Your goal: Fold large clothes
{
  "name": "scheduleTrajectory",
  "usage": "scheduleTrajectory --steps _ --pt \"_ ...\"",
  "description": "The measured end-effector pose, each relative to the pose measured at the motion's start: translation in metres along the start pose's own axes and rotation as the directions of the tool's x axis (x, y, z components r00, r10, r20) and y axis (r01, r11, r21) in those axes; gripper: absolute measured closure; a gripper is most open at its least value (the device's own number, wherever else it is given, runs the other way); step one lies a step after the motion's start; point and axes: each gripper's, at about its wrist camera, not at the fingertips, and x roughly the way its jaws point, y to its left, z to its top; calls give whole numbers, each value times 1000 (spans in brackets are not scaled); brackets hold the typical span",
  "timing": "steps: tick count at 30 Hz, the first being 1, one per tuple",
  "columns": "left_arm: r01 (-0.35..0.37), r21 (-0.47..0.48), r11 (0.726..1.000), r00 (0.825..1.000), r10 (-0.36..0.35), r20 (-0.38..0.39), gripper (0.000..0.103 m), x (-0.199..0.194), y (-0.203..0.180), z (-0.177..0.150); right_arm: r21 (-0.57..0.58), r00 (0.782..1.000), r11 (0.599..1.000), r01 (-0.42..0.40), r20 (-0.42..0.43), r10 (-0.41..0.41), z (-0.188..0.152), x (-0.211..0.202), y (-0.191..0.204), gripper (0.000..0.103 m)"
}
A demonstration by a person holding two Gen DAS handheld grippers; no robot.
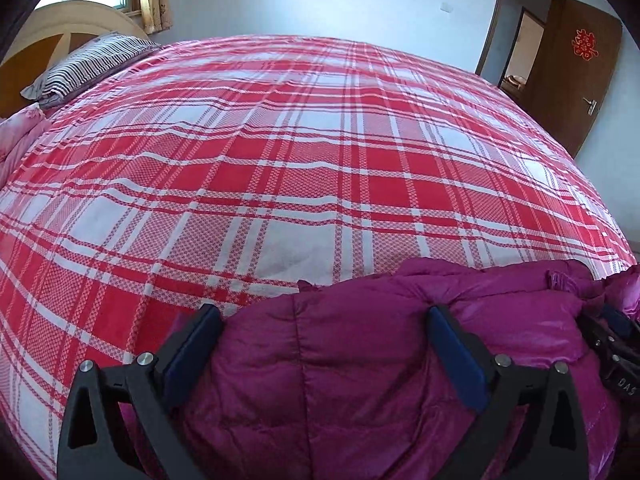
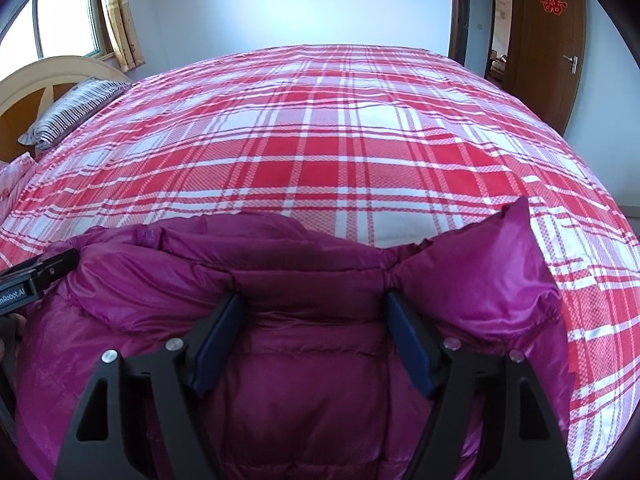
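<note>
both jaws stand wide apart. the left gripper [image 1: 324, 320] has the purple coat [image 1: 360, 360] between its blue pads, and they do not squeeze it. the right gripper [image 2: 314, 308] sits over the coat's puffy edge, with its pads touching folds on each side but not pinching. the coat lies bunched at the near edge of the bed [image 1: 280, 152], on a red and white check sheet. a striped pillow [image 1: 88, 64] rests far off by the headboard.
</note>
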Motion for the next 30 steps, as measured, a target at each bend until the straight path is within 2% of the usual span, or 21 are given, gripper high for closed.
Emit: scheduleTrajectory --steps 4,6,9,11,14,15,17,19,23,25,27,30 --pt "-24 0 1000 999 24 25 1 -28 2 -3 -26 1000 999 31 0 -31 0 2 5 25" --pt "-17 13 1000 998 16 57 1 -54 -4 -10 -25 1000 999 29 2 -29 0 2 4 25" --pt "16 99 995 993 -27 112 1 -92 -30 -31 -30 999 999 36 1 -36 0 3 5 25" --pt "13 176 984 991 -36 132 1 -100 -47 -46 -31 999 999 35 0 -35 0 3 5 25" --pt "-82 266 961 990 46 137 1 -82 -63 -61 -27 1000 999 28 -1 -28 0 3 5 24" --pt "-98 265 959 989 65 132 1 -73 -62 -62 -26 1000 999 26 -1 -26 0 3 5 24" --pt "-70 198 978 992 47 121 1 -57 -48 -57 -24 1000 999 24 -2 -24 1 3 5 24" --pt "-23 147 989 997 12 78 1 -47 -38 -53 -25 1000 999 24 -1 -24 0 3 5 24" --pt "-19 142 990 998 10 68 1 -43 -36 -55 -15 999 999 51 5 -51 1 -5 5 26" --pt "-22 142 990 997 11 74 1 -43 -37 -57 42 995 996 84 41 -85 -3 -30 5 27" --pt "-23 142 990 997 12 75 1 -43 -38 -58 97 993 994 46 103 -56 -10 -63 10 26" --pt "-21 142 990 997 10 75 1 -44 -38 -59 101 986 994 -39 163 22 -26 -91 29 26"
